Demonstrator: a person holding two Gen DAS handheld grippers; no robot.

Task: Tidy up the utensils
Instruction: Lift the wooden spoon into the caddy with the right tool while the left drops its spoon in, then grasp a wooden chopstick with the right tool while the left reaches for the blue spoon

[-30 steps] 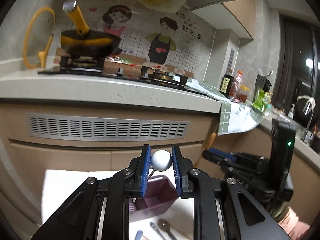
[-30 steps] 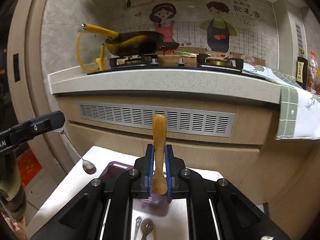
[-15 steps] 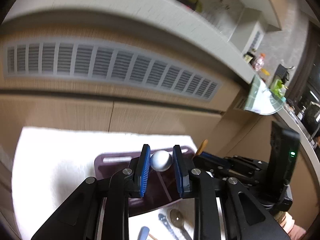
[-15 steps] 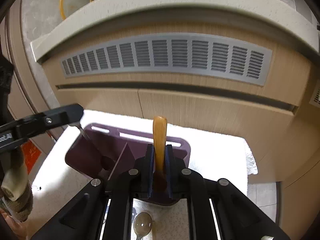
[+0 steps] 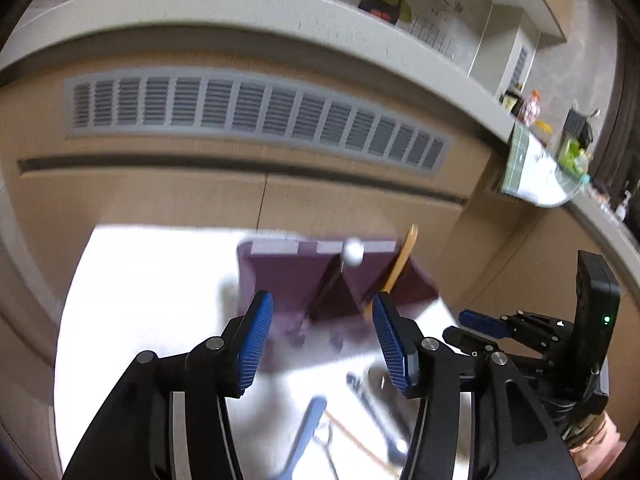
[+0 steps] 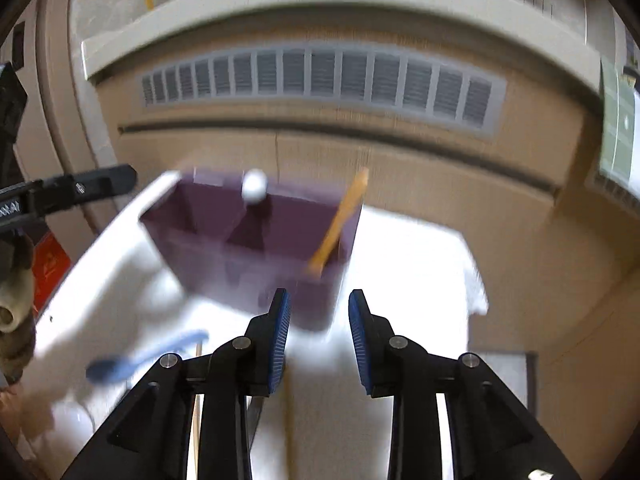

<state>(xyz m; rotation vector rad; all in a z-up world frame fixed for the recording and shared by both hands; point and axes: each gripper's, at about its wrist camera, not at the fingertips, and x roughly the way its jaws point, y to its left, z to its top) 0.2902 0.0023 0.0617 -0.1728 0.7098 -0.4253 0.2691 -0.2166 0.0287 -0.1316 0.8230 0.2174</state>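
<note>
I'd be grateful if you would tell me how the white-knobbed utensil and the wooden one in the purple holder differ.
The white-knobbed utensil has a thin metal stem ending in a round white ball; the wooden utensil is a flat, tan strip. The knobbed one stands near the divider in the middle of the purple holder; the wooden one leans steeply in the right end compartment. Both stand handle-up in the holder, free of either gripper's fingers.

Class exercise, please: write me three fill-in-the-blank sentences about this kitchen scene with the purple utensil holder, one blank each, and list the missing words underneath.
1. The wooden utensil leans inside the ____ holder.
2. The holder stands on a ____ cloth.
3. Between the opening jaws of the right gripper there is ____.
4. A ____ spoon lies on the cloth outside the holder.

Missing words: purple; white; nothing; blue
</note>
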